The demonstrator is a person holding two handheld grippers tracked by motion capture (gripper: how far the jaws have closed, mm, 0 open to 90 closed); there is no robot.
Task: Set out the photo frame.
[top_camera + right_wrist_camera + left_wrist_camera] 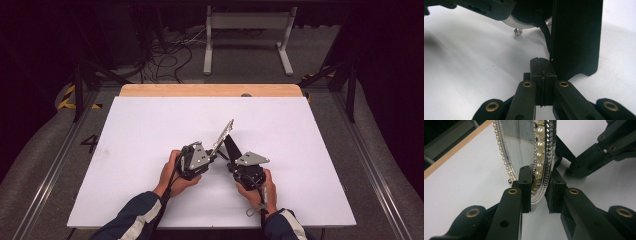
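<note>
A pearl-and-silver-rimmed picture frame [223, 136] stands tilted on edge at the table's middle, its lower rim close to the white surface. My left gripper [212, 152] is shut on that lower rim. In the left gripper view its pads [525, 180] press the pearl band [540, 170] from both sides. The frame's black back stand [574, 37] hangs down on the far side, with a thin black strap [544, 25] running to it. My right gripper [541, 65] is shut, its tips beside the stand's lower edge; nothing shows between its jaws.
The white table top [150, 130] has a wooden strip [210, 90] along its far edge. Beyond it, a white metal stand [247, 30] and loose cables [170, 55] lie on the floor. A small metal ball foot [517, 31] hangs under the frame's rim.
</note>
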